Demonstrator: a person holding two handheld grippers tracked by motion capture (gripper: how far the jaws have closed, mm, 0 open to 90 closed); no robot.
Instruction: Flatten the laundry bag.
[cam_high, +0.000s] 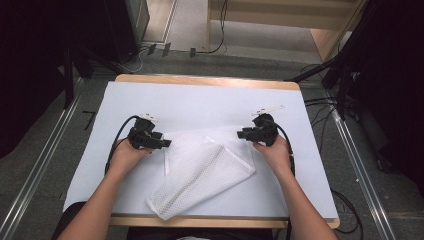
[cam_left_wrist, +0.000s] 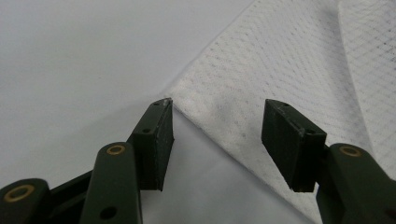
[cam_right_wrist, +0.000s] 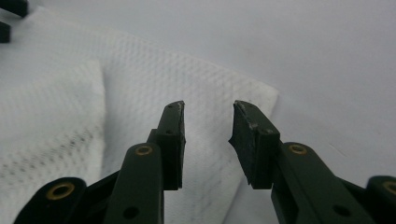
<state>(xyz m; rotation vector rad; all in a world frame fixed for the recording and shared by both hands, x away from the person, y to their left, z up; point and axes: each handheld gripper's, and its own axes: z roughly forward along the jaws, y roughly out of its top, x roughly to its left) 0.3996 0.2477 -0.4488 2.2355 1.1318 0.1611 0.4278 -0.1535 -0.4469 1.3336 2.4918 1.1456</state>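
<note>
White-covered table (cam_high: 150, 100) under me; white mesh cloth, partly folded (cam_high: 200, 170), long axis running from near edge toward far right. My left gripper (cam_left_wrist: 217, 119) wide open over its left corner, right gripper (cam_right_wrist: 208, 122) half open over far-right corner, both empty, equally near

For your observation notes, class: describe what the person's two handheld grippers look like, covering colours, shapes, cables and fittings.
The left gripper and right gripper are compact black tools, each trailing a black cable. Up close, each has two dark, flat-faced, wedge-tipped jaws on hinged links with brass-coloured pivot rings. The forearms are bare, with no sleeves showing.
</note>
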